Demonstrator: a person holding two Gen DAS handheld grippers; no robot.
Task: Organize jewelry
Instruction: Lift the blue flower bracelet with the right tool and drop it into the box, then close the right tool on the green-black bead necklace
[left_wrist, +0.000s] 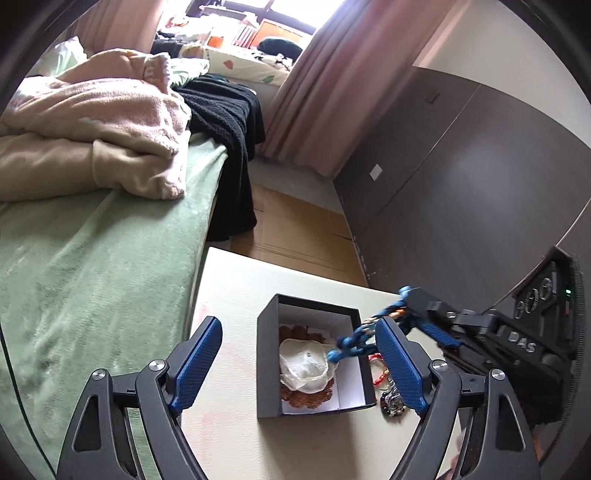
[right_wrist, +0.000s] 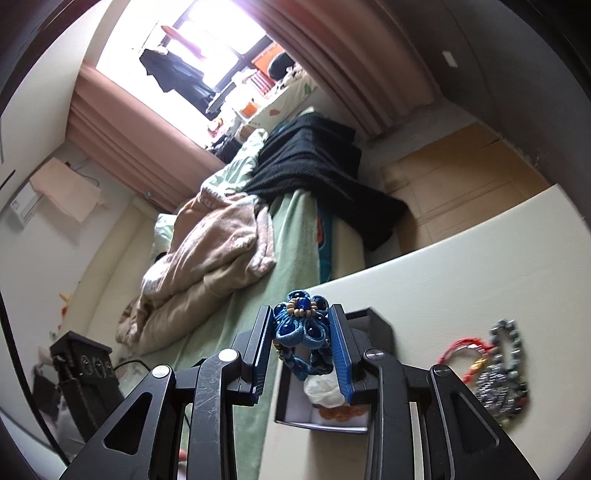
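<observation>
A black box (left_wrist: 269, 354) with a white inside stands open on the cream table (left_wrist: 229, 295). In it lie a white pouch (left_wrist: 304, 363) and a brown beaded piece (left_wrist: 308, 398). My right gripper (right_wrist: 303, 332) is shut on a blue fabric flower bracelet (right_wrist: 301, 321) and holds it over the box (right_wrist: 373, 332); the bracelet hangs into the box in the left wrist view (left_wrist: 351, 341). My left gripper (left_wrist: 295, 363) is open and empty, its fingers on either side of the box.
More jewelry lies on the table right of the box: a red cord bracelet (right_wrist: 458, 350) and silver and dark beaded pieces (right_wrist: 498, 384). A bed with a green sheet (left_wrist: 92, 258) and blankets borders the table's left. A dark wardrobe (left_wrist: 461, 184) stands on the right.
</observation>
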